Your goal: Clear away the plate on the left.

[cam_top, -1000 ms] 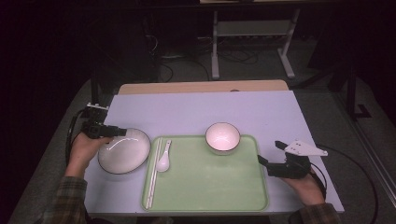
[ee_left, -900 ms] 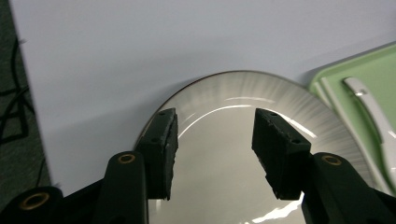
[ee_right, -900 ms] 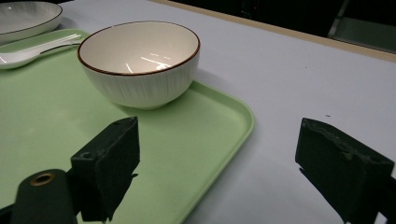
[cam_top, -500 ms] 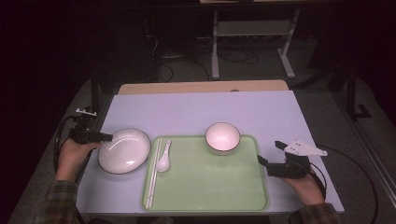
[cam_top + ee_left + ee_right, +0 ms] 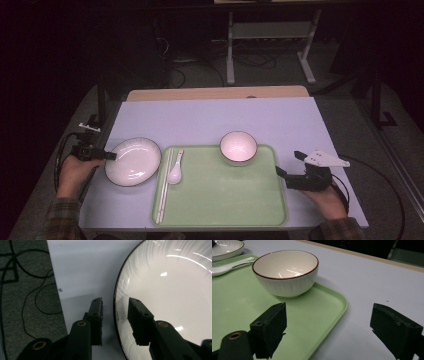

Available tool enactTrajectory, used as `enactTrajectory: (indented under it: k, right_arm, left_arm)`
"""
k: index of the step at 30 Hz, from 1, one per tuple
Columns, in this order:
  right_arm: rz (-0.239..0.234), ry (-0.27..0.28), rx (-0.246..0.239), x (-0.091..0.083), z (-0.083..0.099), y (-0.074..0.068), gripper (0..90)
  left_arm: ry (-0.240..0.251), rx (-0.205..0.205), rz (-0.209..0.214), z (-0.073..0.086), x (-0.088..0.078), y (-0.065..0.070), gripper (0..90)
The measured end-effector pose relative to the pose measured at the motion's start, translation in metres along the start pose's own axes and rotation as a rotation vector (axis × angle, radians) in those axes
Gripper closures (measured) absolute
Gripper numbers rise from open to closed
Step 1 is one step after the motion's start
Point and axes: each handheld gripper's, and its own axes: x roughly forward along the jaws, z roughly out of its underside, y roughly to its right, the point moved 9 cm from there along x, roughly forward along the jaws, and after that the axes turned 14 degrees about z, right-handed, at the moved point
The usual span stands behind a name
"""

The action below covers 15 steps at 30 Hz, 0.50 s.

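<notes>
Left gripper (image 5: 115, 315): jaws have just been closing, astride the plate (image 5: 175, 302) rim, not yet pinching. Risk: shallow bite, glazed rim slips. Right gripper (image 5: 327, 332): jaws spread, idle.

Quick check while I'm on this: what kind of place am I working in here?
Probably a lab recording station, not a dining room: a covered table set with a green tray, bowl and plate, cables on a dark carpeted floor, and a metal stand behind.
</notes>
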Motion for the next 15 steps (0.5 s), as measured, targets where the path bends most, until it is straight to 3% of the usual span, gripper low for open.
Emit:
enactTrajectory:
  k: [4,15]
  right_arm:
    - [0.001,0.000,-0.001,0.0000,0.0001,0.0005,13.0]
    - [0.001,-0.006,-0.005,0.0013,0.0009,-0.0003,13.0]
  left_arm:
    - [-0.009,-0.010,0.044,0.0020,0.0034,0.0030,70.1]
    - [0.000,-0.050,0.110,0.0027,0.0039,0.0006,73.7]
